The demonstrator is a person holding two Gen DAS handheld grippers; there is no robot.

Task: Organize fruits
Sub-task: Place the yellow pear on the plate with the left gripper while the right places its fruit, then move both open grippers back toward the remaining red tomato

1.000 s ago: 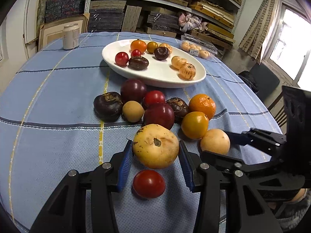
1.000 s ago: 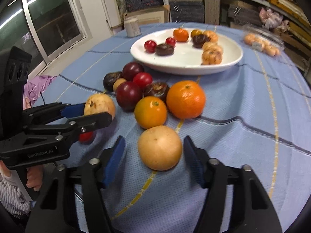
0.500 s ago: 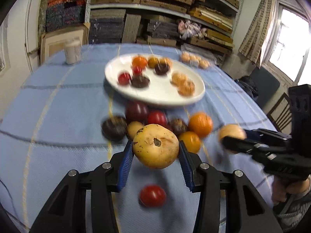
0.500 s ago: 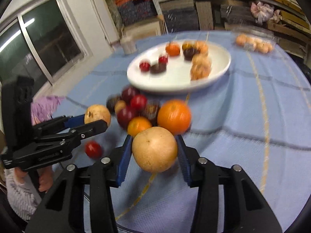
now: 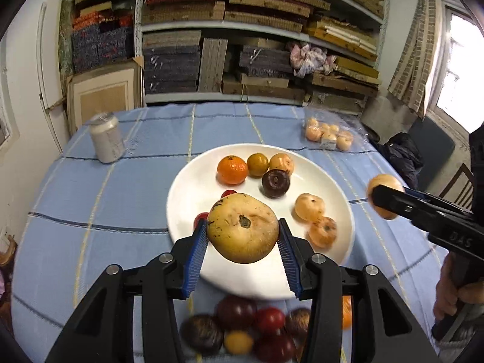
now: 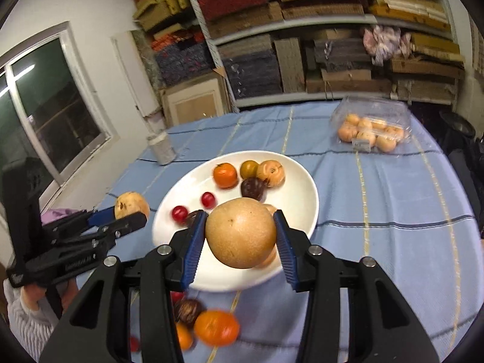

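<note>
My left gripper is shut on a yellow blemished pear and holds it in the air over the near side of the white plate. My right gripper is shut on a tan round pear above the near edge of the same plate. The plate holds an orange, a dark plum, small red fruits and pale persimmons. Each gripper shows in the other's view, the right one and the left one. Loose fruits lie on the cloth in front of the plate.
A blue checked cloth covers the round table. A white can stands at the far left. A clear pack of small orange fruits lies at the far right. Shelves with stacked goods stand behind the table.
Both grippers closed on their pears, lifted them off the cloth and carried them forward over the plate. The loose fruit pile now lies below and behind them.
</note>
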